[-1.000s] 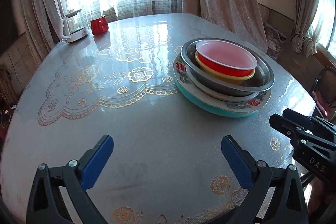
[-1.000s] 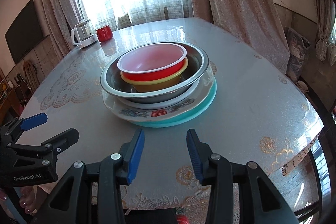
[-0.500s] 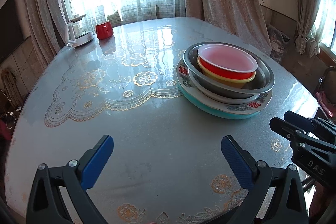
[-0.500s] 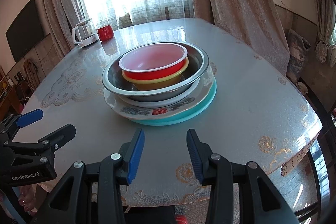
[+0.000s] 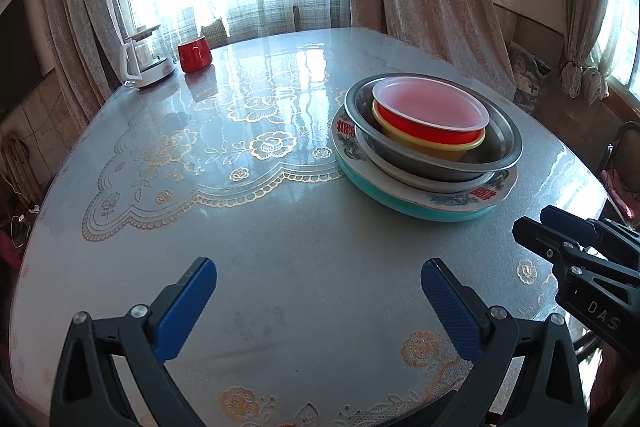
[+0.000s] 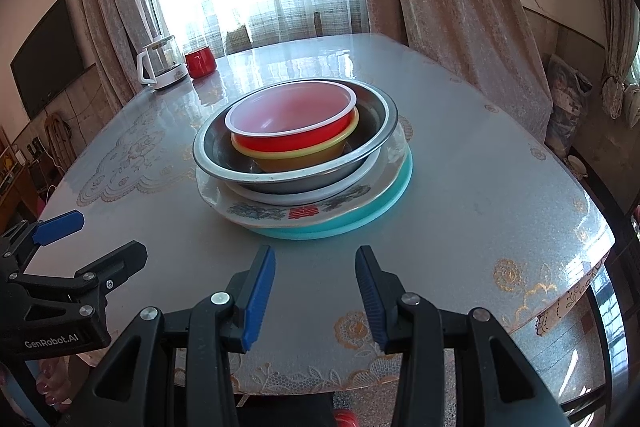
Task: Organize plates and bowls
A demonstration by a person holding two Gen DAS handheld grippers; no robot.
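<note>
Both tools hung empty above the near edge of the surface (image 5: 280, 267). Left tool (image 5: 319, 301) had its jaws spread wide, nothing between them. Right tool (image 6: 315, 293) had its jaws partly apart, a clear gap between the blue pads, gripping nothing; it pointed at the stack from just short of it.

All dishes stood in one nested pile on the right half of the surface as seen from the left wrist. From the bottom: teal plate (image 6: 384, 211), patterned plate (image 6: 280, 213) with red characters on its rim, a white dish (image 6: 320, 191) of which only the rim showed, steel basin (image 6: 296, 177), yellow bowl (image 6: 304, 157), red bowl (image 6: 292, 137) with a white rim on top. Larger pieces lay under smaller ones; the pile looked level and stable.

No other plates or bowls were visible. White kettle (image 5: 148, 63) and red mug (image 5: 195, 54) stood at the far edge, well apart from the pile.

Judgement: stacking appeared finished or very nearly so. What remained, if anything, may have been squaring the pile or moving it; the pictures showed no loose dish left to gather.
</note>
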